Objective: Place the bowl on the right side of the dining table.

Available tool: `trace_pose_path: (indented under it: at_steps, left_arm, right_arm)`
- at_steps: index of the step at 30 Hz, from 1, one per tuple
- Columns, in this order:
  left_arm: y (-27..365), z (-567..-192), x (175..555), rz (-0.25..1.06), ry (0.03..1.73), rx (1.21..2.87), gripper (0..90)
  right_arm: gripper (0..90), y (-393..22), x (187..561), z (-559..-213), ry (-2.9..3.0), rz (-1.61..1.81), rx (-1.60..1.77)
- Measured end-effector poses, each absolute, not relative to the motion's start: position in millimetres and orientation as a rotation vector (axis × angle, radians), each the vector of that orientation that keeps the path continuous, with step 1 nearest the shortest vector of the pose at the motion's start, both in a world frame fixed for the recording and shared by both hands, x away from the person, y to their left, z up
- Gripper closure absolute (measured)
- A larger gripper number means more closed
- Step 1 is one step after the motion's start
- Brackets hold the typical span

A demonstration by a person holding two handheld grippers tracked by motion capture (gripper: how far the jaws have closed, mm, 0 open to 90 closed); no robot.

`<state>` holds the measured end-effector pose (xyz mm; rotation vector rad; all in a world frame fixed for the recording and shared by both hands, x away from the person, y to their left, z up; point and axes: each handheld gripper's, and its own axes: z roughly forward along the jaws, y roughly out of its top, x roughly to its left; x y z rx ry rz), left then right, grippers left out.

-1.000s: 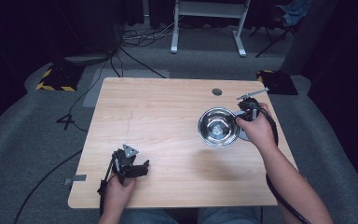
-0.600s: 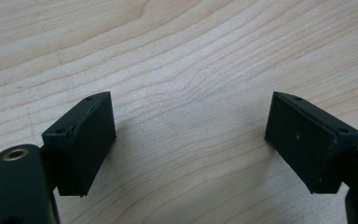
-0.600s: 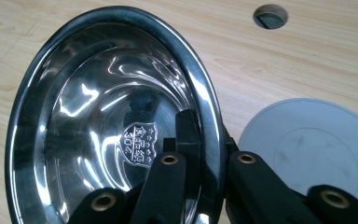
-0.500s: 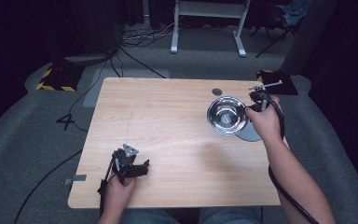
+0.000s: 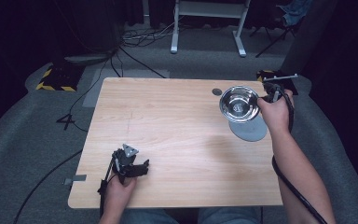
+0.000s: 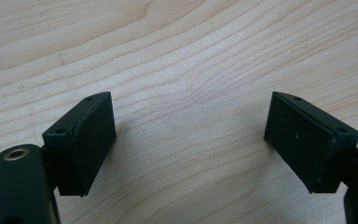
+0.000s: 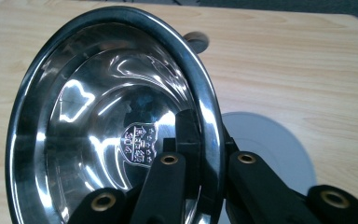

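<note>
Steel bowl (image 5: 239, 103): right gripper (image 5: 271, 96) fingers (image 7: 168, 186) are clamping its rim, holding it tilted above a grey disc (image 5: 248, 129) on the bench (image 5: 177, 140). Left gripper (image 5: 129, 164): fingers (image 6: 86, 140) are standing apart, nothing between, just over the bench.

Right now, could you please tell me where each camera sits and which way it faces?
High view: above the person's side, looking forward and down on the wooden table; both forearms, left gripper, right gripper.
Left gripper view: on the left gripper, facing down at bare wood between open jaws.
Right gripper view: on the right gripper, clamped on the steel bowl's rim.
Shared: high and right gripper views show the bowl and grey disc.
</note>
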<state>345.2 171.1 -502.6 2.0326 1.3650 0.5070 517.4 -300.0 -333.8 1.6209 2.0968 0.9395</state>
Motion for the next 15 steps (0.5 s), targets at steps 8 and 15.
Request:
trace_pose_path:
  at_steps: [8, 15]
  left_arm:
    - [171.0, -502.6, 344.9, 0.509, 1.369, 2.030, 16.6]
    - [170.9, -502.6, 344.8, 0.507, 1.370, 2.029, 16.5]
  right_arm:
    - [87.9, -317.1, 526.9, -330.1, 1.984, 0.942, 1.717]
    - [87.9, -335.1, 529.8, -330.8, 1.896, 0.933, 1.802]
